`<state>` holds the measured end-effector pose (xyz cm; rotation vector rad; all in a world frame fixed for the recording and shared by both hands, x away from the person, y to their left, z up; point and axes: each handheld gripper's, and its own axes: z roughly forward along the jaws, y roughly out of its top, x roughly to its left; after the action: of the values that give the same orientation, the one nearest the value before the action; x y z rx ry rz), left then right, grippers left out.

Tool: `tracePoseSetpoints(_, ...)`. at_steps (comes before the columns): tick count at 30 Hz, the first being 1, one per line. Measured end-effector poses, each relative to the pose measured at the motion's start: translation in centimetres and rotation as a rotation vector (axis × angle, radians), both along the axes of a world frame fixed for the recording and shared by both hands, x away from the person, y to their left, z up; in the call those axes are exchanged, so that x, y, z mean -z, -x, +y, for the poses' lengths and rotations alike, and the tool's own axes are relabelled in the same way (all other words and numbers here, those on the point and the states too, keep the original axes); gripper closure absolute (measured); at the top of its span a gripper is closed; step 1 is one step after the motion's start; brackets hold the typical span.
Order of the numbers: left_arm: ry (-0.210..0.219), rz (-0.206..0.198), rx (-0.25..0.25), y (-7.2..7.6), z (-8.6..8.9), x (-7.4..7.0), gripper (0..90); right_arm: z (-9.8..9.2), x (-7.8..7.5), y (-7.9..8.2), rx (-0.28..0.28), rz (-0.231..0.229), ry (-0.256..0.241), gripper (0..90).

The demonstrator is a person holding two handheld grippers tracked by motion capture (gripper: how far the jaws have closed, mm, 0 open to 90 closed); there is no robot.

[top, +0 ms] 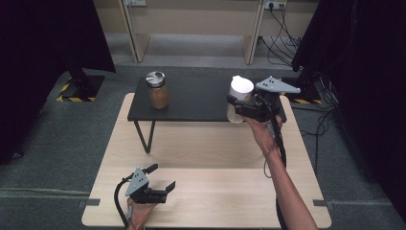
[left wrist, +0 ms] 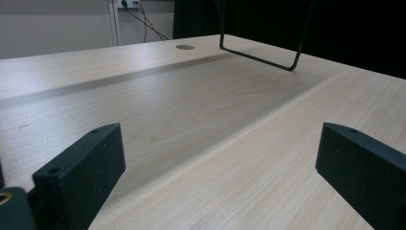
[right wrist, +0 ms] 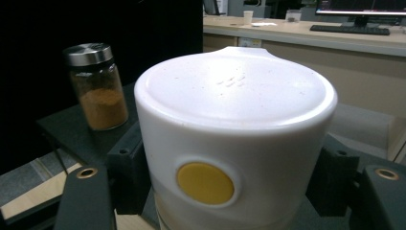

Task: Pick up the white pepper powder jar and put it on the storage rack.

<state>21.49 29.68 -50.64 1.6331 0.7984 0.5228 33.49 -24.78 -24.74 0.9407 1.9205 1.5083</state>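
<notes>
Right gripper (top: pixel 235 106): jaws clamped on either side of the white-lidded jar (top: pixel 238 98), at the right end of the black shelf (top: pixel 196 103).
White-lidded jar: upright, yellow dot on the lid's side (right wrist: pixel 205 183).
Left gripper (top: pixel 162 178): low over the wooden table (top: pixel 210 191), jaws wide apart, nothing between them.
Spice jar (top: pixel 157 90): silver cap, brown powder, standing at the shelf's left end, well apart from the white-lidded jar.

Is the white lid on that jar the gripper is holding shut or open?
Shut. The white lid sits flat across the jar, held between the right gripper jaws.
</notes>
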Motion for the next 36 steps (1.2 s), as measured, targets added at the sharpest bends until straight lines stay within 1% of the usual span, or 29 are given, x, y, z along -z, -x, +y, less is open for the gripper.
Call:
tracePoseSetpoints(7,-0.001,0.0,0.0,0.0,0.0,0.0,2.2,0.9,-0.7,-1.0,0.049,-0.008,0.008,30.8)
tracePoseSetpoints(11,0.001,0.0,0.0,0.0,0.0,0.0,2.2,1.7,-1.0,-1.8,0.079,-0.006,0.028,30.9)
tracePoseSetpoints(18,0.002,0.0,0.001,0.0,0.1,0.0,2.2,2.7,-1.3,-3.2,0.121,0.001,0.041,30.8)
tracePoseSetpoints(23,0.003,0.0,0.001,0.0,0.1,0.0,2.2,3.2,-1.0,-4.0,0.128,0.012,0.05,30.8)
tracePoseSetpoints(26,0.005,0.0,0.001,0.0,0.1,0.0,2.2,3.4,-0.7,-4.3,0.128,0.016,0.046,30.8)
tracePoseSetpoints(30,0.007,0.0,0.001,0.0,0.1,0.1,2.3,3.5,-0.4,-4.5,0.132,0.012,0.039,30.9)
tracePoseSetpoints(36,0.011,0.002,0.0,0.0,0.1,0.1,2.3,3.7,-0.1,-4.8,0.135,0.011,0.045,30.8)
